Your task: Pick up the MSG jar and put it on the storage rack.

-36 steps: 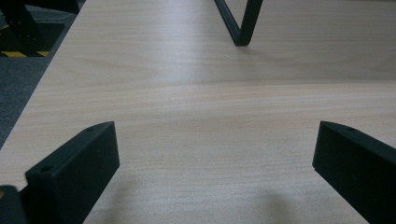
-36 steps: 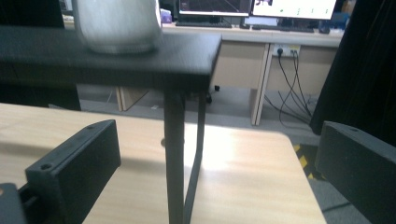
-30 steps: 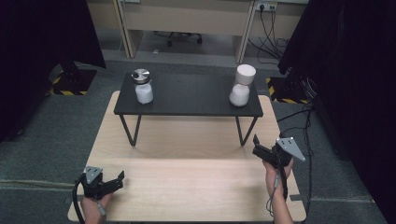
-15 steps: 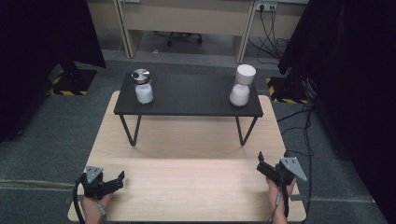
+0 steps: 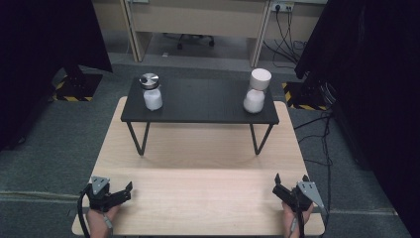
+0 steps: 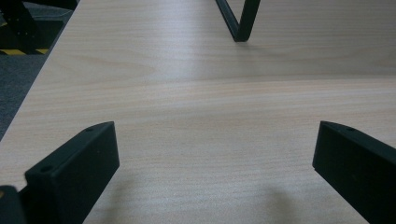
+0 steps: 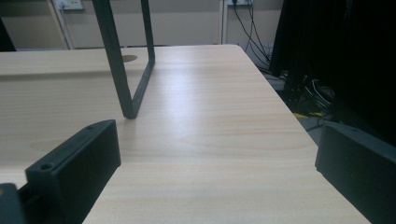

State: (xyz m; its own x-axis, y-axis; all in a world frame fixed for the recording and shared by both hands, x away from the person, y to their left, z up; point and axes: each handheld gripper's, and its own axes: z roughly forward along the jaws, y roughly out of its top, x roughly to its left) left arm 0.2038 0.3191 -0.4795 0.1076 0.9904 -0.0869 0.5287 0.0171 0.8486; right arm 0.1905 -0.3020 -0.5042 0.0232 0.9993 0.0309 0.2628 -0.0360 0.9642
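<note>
A jar with a silver lid stands on the left end of a small black raised table. A jar with a white lid stands on its right end. My left gripper rests low at the near left of the wooden tabletop, open, with bare wood between its jaws. My right gripper sits at the near right, also open and holding nothing. Both grippers are far from the jars.
The black table's thin metal legs stand on the wood ahead of the right gripper; a leg shows ahead of the left one. Black curtains hang at both sides. Cables lie on the grey floor at right.
My right gripper has dropped and come back toward the near edge of the tabletop. The left gripper has stayed in place.
</note>
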